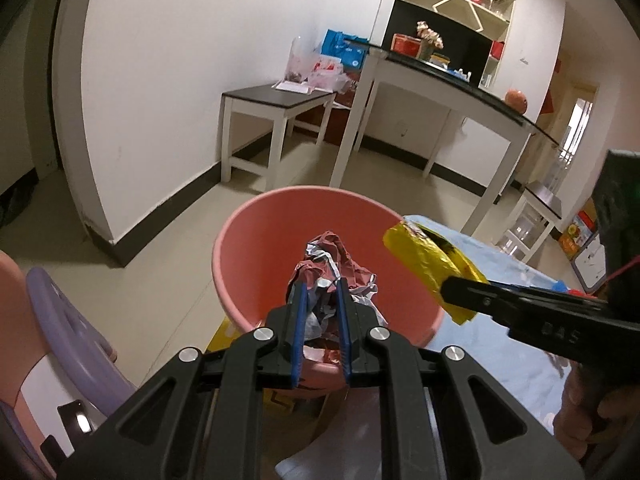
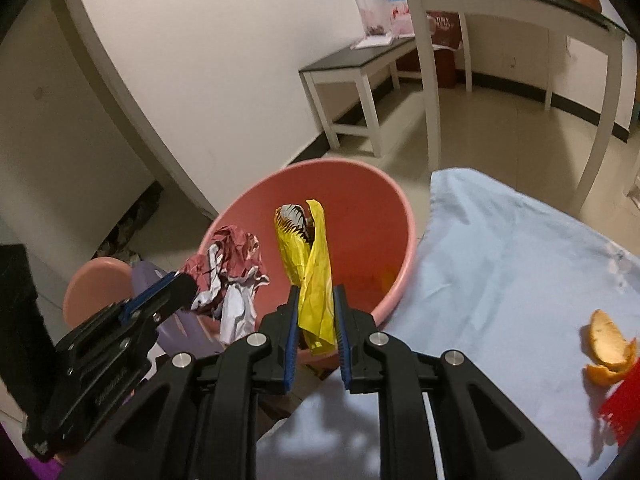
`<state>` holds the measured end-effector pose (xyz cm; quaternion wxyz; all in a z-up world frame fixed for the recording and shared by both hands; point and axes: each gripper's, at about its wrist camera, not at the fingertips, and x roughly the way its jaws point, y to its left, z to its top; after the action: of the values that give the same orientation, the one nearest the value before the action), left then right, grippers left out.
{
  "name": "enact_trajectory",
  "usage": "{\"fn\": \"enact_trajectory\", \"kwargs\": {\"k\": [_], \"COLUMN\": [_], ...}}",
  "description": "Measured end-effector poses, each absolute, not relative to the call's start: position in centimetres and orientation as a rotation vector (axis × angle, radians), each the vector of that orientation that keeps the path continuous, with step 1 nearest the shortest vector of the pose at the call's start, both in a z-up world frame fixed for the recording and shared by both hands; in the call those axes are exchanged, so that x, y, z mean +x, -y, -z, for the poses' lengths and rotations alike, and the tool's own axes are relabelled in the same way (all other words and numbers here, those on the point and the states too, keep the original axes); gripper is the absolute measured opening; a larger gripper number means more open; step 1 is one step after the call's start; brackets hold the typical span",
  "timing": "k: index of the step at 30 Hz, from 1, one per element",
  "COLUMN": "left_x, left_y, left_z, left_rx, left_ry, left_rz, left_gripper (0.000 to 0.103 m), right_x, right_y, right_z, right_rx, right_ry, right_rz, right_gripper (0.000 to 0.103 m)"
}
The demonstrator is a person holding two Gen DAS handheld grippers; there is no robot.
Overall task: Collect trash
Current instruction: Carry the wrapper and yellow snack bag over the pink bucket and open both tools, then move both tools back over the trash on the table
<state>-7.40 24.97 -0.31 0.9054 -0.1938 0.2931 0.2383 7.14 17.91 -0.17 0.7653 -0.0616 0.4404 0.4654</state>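
A pink bucket (image 1: 256,240) stands at the edge of a table with a light blue cloth (image 1: 504,264); it also shows in the right wrist view (image 2: 360,208). My left gripper (image 1: 320,292) is shut on a crumpled red and white wrapper (image 1: 332,252) over the bucket's mouth. My right gripper (image 2: 316,292) is shut on a yellow wrapper (image 2: 312,264), held over the bucket beside the left one. The yellow wrapper (image 1: 428,256) and right gripper (image 1: 452,292) show in the left wrist view too. The red wrapper (image 2: 232,264) and left gripper (image 2: 176,280) show in the right wrist view.
An orange peel (image 2: 608,344) and a red item (image 2: 624,408) lie on the blue cloth (image 2: 512,264) at the right. Purple (image 1: 68,320) and pink stools stand left of the bucket. White tables with dark tops (image 1: 440,80) stand farther back by the wall.
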Motion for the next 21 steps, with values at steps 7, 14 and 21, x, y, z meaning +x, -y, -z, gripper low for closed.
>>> {"fn": "enact_trajectory", "kwargs": {"k": [7,14,21], "left_x": [-7.1,-6.7,-6.7], "left_y": [-25.9,-26.2,-26.4], "left_z": [1.4,1.9,1.8], "left_rx": [-0.408,-0.446,-0.479], "left_ry": [-0.619,-0.614,-0.617], "left_rz": [-0.493,-0.481,-0.491], "left_gripper": [0.014,0.021,0.029], "right_x": [8.5,8.7,8.8], "right_y": [-19.8,-19.8,-19.1], "right_z": [2.0,2.4,2.2], "right_rx": [-0.133,-0.131,-0.122], "right_ry": [-1.003,-0.998,-0.982], "right_rz": [-0.975,-0.965,-0.973], "right_gripper": [0.019,0.029,0.04]}}
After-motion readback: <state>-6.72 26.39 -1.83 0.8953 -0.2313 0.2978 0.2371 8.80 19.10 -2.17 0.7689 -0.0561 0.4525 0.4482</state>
